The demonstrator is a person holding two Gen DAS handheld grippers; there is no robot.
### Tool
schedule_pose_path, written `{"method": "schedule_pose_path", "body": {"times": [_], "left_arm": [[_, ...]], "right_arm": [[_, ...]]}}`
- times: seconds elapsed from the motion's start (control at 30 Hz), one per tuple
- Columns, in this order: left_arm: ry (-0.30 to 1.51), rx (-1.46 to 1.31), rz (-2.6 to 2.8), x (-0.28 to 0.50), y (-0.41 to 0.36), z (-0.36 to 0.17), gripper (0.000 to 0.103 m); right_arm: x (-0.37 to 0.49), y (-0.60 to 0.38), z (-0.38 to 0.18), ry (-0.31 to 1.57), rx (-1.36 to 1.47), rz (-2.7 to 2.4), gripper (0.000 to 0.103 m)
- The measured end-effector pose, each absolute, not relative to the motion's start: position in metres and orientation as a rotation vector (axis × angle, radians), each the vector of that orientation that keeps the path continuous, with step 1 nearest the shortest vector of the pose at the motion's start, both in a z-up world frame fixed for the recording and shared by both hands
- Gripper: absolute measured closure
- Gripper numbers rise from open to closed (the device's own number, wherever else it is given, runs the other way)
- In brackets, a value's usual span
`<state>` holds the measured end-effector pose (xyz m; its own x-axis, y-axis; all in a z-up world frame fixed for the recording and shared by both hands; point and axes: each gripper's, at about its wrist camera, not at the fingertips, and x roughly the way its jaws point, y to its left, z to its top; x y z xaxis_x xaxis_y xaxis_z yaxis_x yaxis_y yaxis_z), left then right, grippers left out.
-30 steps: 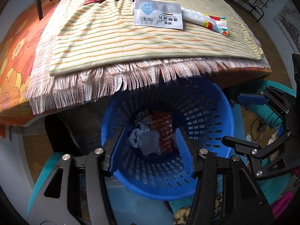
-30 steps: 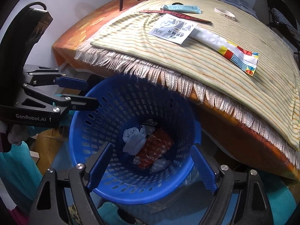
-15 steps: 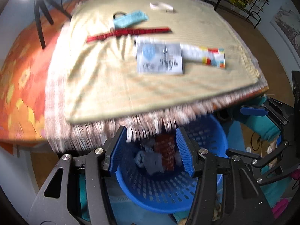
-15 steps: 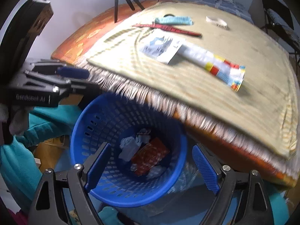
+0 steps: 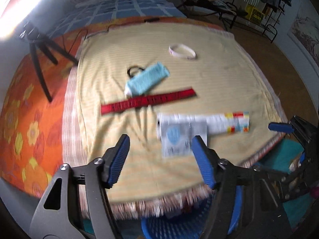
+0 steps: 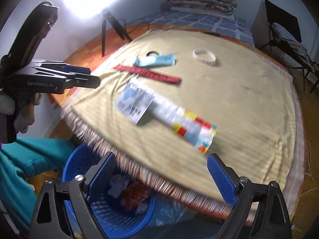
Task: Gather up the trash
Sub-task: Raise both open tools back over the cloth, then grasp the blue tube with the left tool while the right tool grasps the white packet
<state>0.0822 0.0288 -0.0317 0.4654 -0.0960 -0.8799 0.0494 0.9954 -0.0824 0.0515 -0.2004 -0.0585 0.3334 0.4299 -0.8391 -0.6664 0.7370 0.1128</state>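
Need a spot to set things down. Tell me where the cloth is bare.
Bare: the cloth right of the white band, and the near-left corner beside the wipe packet. Crowded: the middle, with blue tube, red strip, packet and white tube.

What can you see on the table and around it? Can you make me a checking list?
Surface: striped yellow cloth with a fringe.
Job's things: white packet, colourful wrapper, red strip, light blue tube, white ring; blue basket with trash below the edge.
Clutter: nothing seen.
Grippers: left tool and right tool both opening, empty.
Cables: black wire at the far edge.
Surroundings: tripod, bed, lamp glare.
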Motion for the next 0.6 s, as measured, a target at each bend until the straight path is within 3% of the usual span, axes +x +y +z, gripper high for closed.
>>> {"method": "schedule_pose_path", "body": {"times": [0.33,0.6], "left_arm": [[1.096,-0.021,-0.05,0.165,0.042,-0.057,0.036],[1.128,0.07,-0.072,0.2,0.035,-0.082,0.036]], "right_arm": [[0.095,-0.179,-0.075,1.03,-0.374,0.747,0.006],[0.115,-0.172,-0.091,1.058,-0.433,0.77,0.013]]}}
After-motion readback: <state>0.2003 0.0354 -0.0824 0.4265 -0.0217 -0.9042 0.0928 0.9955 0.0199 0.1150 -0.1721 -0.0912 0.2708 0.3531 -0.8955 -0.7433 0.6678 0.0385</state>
